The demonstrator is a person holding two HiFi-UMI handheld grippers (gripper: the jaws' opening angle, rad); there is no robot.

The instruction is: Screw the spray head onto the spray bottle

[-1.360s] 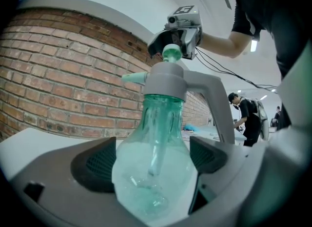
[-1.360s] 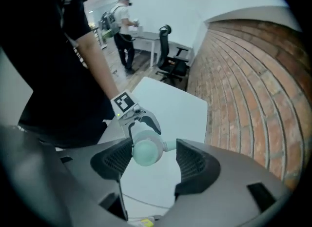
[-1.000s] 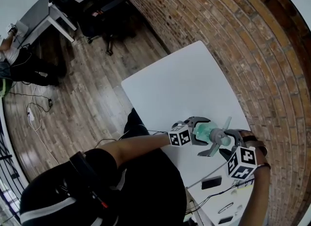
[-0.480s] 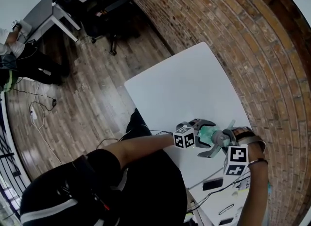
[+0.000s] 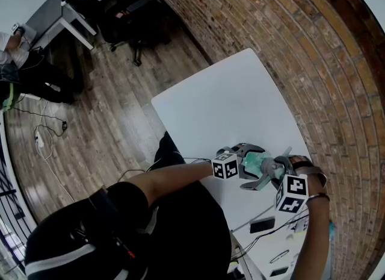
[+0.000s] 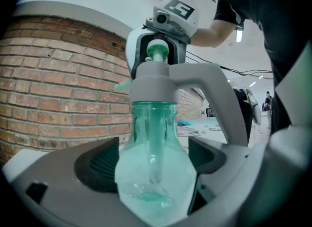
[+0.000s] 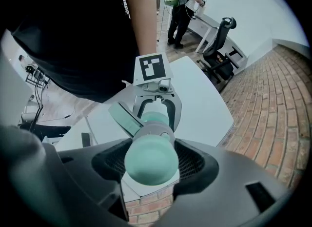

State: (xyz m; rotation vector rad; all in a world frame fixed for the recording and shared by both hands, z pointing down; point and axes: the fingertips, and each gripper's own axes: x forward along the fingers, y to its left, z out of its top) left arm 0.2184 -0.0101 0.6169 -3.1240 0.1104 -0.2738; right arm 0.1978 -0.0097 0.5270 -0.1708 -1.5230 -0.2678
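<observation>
Risk: cross-thread or slip | left gripper (image 5: 258, 167) clamped wide on spray bottle (image 6: 155, 172) | right gripper (image 6: 157, 55) closing round spray head (image 6: 156, 82) | tilted twist could jam threads, or spin bottle in pads

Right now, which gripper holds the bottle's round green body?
The left gripper, clamped on the body of the spray bottle. The right gripper is closing its jaws on the spray head instead.

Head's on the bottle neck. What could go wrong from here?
The right gripper is closing on the smooth rounded top of the spray head, so it may slip as you twist.
The left gripper holds the round spray bottle by its body; it may spin with the head.
Both hang above the table: a slip drops them.
</observation>
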